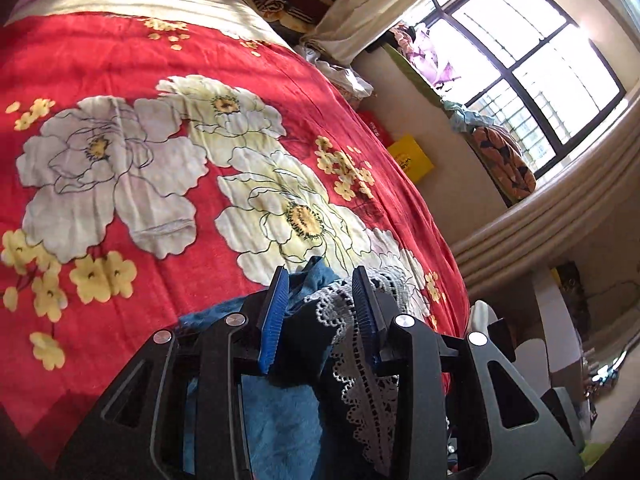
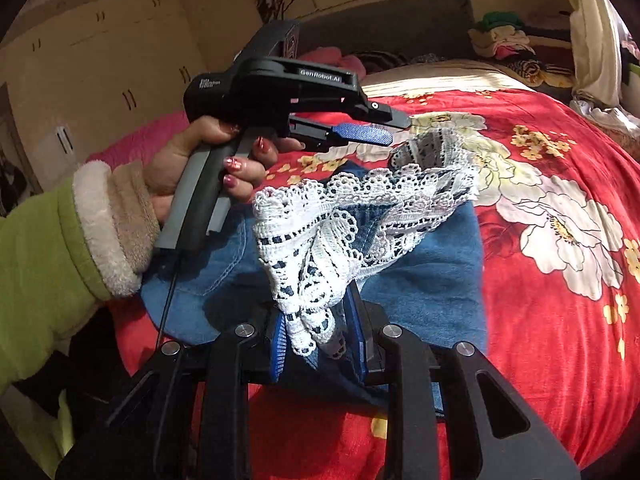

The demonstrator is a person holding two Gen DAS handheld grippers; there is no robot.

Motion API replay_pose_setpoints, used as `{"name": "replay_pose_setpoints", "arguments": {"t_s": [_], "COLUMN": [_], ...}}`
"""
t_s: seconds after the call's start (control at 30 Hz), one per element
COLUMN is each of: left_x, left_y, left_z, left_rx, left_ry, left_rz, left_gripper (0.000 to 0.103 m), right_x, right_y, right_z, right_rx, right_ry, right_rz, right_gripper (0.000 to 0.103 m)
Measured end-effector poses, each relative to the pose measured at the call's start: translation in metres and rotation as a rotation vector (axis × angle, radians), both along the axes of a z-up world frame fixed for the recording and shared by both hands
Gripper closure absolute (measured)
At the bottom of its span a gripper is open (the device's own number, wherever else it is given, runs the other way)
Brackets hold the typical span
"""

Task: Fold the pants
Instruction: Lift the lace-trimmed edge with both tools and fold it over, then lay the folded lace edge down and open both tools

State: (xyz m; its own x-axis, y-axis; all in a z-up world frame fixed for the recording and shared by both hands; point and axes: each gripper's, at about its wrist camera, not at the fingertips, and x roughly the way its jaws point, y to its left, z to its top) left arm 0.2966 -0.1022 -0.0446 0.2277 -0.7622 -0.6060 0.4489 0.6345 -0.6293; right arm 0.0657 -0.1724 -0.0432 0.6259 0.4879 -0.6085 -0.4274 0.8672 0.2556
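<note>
I see soft blue denim pants (image 2: 420, 280), white lace-trimmed, low-centre on the red floral bed (image 2: 560, 320). Right tongs (image 2: 320, 344) grip lace hem; left tongs (image 1: 320, 304) stand apart around fabric.

The left gripper (image 2: 384, 130), seen in the right wrist view, is held up in the person's left hand (image 2: 208, 160), whose red-nailed fingers (image 2: 240, 172) wrap its grey handle, the wrist in a green sleeve with a fleecy cuff. In its own view the left gripper (image 1: 320, 292) has its blue pads spread apart. The right gripper (image 2: 320, 332) points forward and slightly down, its blue pads drawn close together and pinching.
</note>
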Motion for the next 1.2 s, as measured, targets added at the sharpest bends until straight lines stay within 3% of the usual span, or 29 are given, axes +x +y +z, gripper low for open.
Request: {"name": "replay_pose_setpoints", "arguments": {"t_s": [0.03, 0.17, 0.33, 0.47, 0.6, 0.77, 0.87, 0.93, 1.1, 1.2], "left_x": [-0.002, -0.018, -0.04, -0.04, -0.032, -0.027, -0.026, -0.025, -0.028, -0.034], "left_y": [0.01, 0.033, 0.035, 0.032, 0.034, 0.032, 0.028, 0.031, 0.051, 0.062], "left_z": [0.0, 0.009, 0.016, 0.002, -0.017, -0.024, -0.024, -0.025, -0.023, -0.021], "left_rx": [-0.023, -0.074, -0.06, -0.025, -0.034, -0.01, 0.027, 0.05, 0.005, 0.012], "left_ry": [0.015, 0.042, 0.029, 0.07, 0.144, 0.161, 0.143, 0.14, 0.128, 0.106], "left_rz": [0.023, 0.042, 0.016, 0.033, 0.079, 0.123, 0.135, 0.162, 0.194, 0.212], "left_gripper": [0.063, 0.046, 0.025, 0.022, 0.021, 0.022, 0.053, 0.089, 0.09, 0.09], "right_x": [-0.003, -0.003, -0.004, -0.013, -0.016, -0.015, 0.014, 0.037, 0.098, 0.131], "right_y": [0.009, 0.033, 0.037, 0.037, 0.022, -0.026, -0.066, -0.083, -0.101, -0.1], "right_z": [-0.004, -0.013, -0.018, -0.017, -0.014, 0.01, 0.012, 0.008, -0.011, -0.031], "right_rx": [-0.039, -0.174, -0.197, -0.157, -0.075, 0.123, 0.186, 0.191, 0.217, 0.224], "right_ry": [-0.009, -0.038, -0.053, -0.045, -0.008, -0.008, 0.039, 0.094, 0.229, 0.318], "right_rz": [0.019, 0.063, 0.085, 0.113, 0.127, 0.032, -0.096, -0.15, -0.189, -0.189], "right_gripper": [0.078, 0.076, 0.071, 0.057, 0.051, 0.041, 0.035, 0.035, 0.034, 0.041]}}
